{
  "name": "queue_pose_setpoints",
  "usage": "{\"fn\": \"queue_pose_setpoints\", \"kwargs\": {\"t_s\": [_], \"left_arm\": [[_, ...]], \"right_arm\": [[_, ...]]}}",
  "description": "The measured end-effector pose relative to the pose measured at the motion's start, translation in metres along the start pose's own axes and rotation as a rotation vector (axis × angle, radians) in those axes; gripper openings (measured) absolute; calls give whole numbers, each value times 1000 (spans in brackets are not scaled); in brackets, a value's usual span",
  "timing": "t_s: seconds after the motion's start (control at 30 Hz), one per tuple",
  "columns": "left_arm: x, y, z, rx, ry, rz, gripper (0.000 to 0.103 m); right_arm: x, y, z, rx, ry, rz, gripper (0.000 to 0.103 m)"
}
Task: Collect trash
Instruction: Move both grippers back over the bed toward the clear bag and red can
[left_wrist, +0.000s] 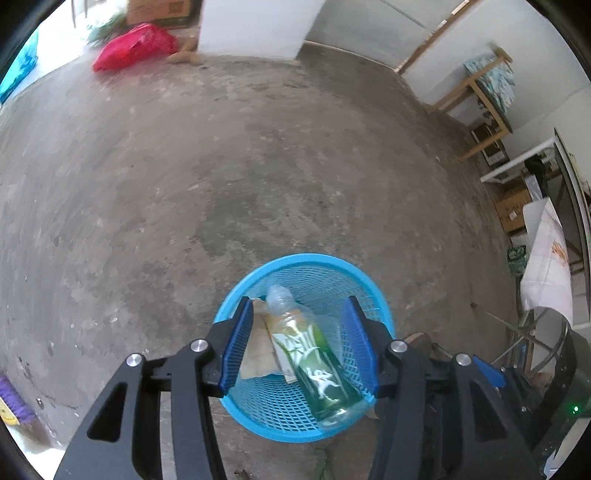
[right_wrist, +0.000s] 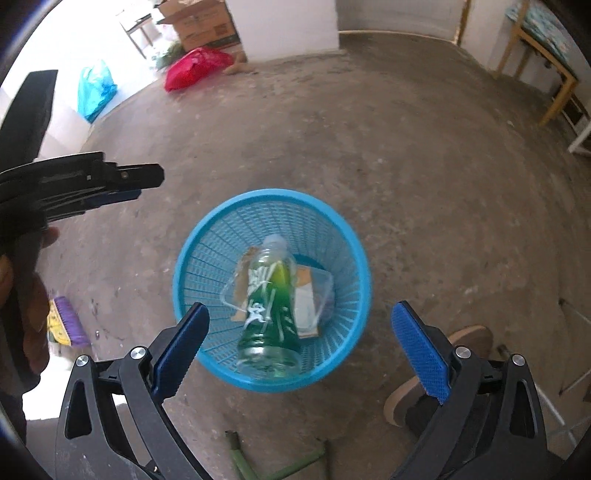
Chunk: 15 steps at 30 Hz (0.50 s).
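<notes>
The blue mesh basket (right_wrist: 271, 291) stands low in the frame on the concrete floor (right_wrist: 406, 166), mouth up for trash; the green-labelled bottle (right_wrist: 271, 306) sits inside over paper scraps (left_wrist: 258, 350); right gripper (right_wrist: 301, 347) spread wide, empty; left gripper (left_wrist: 295, 347) half-spread above, touching nothing; only the right view shows a foot (right_wrist: 436, 373) and the purple wrapper (right_wrist: 68, 325).

A clear plastic bottle (right_wrist: 271, 314) with a green label is seen tilted inside a blue mesh basket (right_wrist: 192, 266), upon paper and wrapper scraps (right_wrist: 308, 295).
</notes>
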<state>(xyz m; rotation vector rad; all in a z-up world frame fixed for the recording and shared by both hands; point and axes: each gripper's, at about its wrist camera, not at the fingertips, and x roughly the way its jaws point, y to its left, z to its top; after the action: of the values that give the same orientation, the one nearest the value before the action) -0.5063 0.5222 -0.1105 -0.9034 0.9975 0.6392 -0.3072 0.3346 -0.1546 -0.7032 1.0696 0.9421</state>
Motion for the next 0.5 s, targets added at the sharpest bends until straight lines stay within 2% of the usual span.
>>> {"fn": "queue_pose_setpoints", "kwargs": {"t_s": [0.33, 0.5], "left_arm": [[-11, -34, -9, 69, 0, 1, 52], [-35, -72, -3, 133, -40, -32, 52]], "right_arm": [[-16, -24, -3, 74, -42, -38, 95], [-78, -44, 0, 71, -124, -36, 95]]}}
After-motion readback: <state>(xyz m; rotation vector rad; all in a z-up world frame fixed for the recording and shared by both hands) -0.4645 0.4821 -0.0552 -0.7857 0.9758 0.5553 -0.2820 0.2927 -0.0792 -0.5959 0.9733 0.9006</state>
